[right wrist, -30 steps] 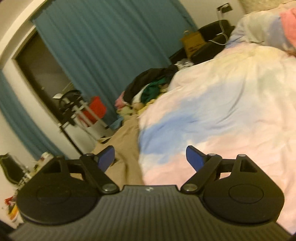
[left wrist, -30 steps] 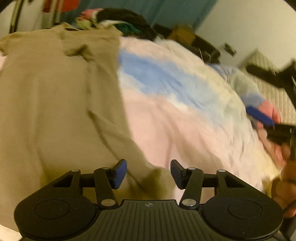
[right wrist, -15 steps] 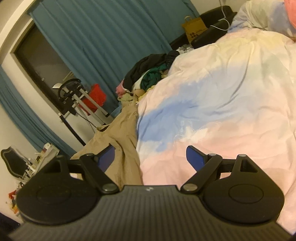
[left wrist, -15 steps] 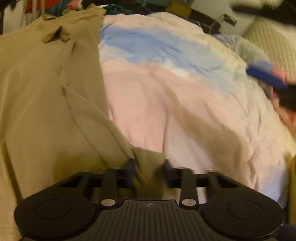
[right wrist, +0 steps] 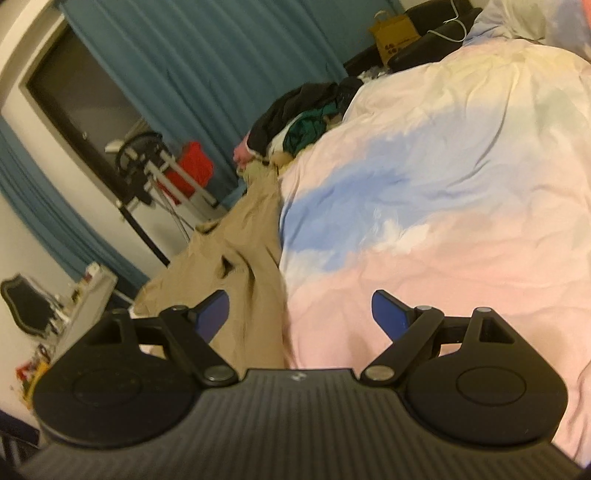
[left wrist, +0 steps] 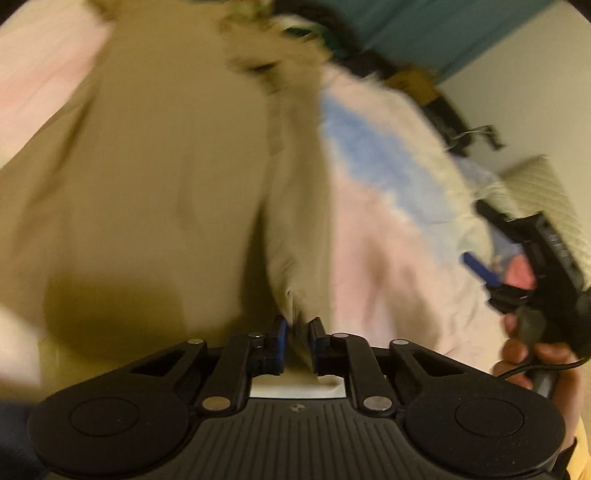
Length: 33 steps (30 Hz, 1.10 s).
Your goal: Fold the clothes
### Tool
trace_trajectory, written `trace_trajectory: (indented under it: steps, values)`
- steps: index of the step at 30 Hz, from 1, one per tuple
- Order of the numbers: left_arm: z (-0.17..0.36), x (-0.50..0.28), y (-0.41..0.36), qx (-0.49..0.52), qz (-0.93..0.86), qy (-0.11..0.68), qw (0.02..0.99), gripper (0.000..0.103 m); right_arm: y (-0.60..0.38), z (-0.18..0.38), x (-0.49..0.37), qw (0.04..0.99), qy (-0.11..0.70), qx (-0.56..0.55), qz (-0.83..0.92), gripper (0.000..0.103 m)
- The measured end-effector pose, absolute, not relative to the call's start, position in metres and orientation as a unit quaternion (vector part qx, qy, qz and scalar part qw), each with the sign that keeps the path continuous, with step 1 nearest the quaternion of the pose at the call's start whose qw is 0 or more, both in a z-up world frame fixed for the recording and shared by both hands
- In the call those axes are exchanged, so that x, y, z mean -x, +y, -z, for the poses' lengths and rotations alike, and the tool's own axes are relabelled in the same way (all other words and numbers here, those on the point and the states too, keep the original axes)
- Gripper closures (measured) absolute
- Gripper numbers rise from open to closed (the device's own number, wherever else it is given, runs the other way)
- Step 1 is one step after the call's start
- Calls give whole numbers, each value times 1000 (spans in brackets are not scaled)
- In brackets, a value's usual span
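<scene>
A tan garment (left wrist: pixel 155 192) lies spread on the pastel bed cover (left wrist: pixel 388 229). My left gripper (left wrist: pixel 297 332) is shut on a bunched fold of its right edge and holds that fold lifted above the bed. The left wrist view is blurred by motion. In the right wrist view the tan garment (right wrist: pixel 240 266) lies along the left side of the bed. My right gripper (right wrist: pixel 299 314) is open and empty, over the garment's edge and the cover (right wrist: pixel 443 206). The right gripper (left wrist: pixel 517 266) also shows in the left wrist view, off to the right.
A pile of dark and green clothes (right wrist: pixel 303 118) sits at the far end of the bed. Teal curtains (right wrist: pixel 192 66), a stand with a red item (right wrist: pixel 188 166), a yellow bag (right wrist: pixel 395 33) and a cluttered shelf (right wrist: pixel 74 299) stand beyond the bed.
My left gripper closed on the tan garment's edge and lifted it, pulling the fold up. My right gripper moved lower and closer to the garment and stayed open.
</scene>
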State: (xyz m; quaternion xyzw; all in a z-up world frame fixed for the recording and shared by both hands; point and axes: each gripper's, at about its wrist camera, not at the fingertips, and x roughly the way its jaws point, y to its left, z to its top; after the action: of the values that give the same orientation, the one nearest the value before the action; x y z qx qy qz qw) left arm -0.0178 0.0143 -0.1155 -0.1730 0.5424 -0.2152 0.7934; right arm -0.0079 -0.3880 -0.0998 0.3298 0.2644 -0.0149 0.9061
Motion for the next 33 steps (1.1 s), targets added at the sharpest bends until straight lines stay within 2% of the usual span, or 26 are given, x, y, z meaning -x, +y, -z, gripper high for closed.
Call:
trace_trajectory:
  steps: [2, 4, 8, 9, 13, 16, 18, 19, 26, 32, 33]
  values:
    - [122, 16, 25, 173, 207, 554, 788, 100, -379, 101, 5, 908, 274, -317, 11, 17]
    - [125, 13, 33, 186, 213, 556, 782, 92, -369, 102, 3, 910, 283, -304, 5, 17]
    - [121, 6, 39, 212, 236, 546, 775, 55, -356, 104, 1, 912, 293, -288, 0, 17]
    - [120, 3, 38, 209, 238, 541, 779, 51, -353, 103, 1, 913, 294, -283, -3, 17]
    - [125, -8, 22, 167, 230, 531, 798, 52, -342, 104, -3, 917, 300, -264, -10, 17]
    - [134, -12, 6, 144, 239, 533, 799, 57, -338, 108, -6, 915, 309, -258, -13, 17]
    - [136, -13, 3, 132, 250, 527, 801, 68, -337, 110, -8, 914, 312, -259, -16, 17]
    - [136, -14, 1, 126, 255, 525, 802, 69, -336, 111, -8, 913, 314, -260, -18, 17]
    - [139, -22, -7, 84, 268, 510, 813, 69, -334, 114, -13, 910, 318, -265, -28, 17]
    - [150, -29, 4, 114, 283, 528, 792, 67, -332, 116, -13, 907, 323, -268, -33, 17]
    - [150, -29, 3, 118, 286, 530, 789, 74, -332, 116, -12, 907, 323, -267, -33, 17]
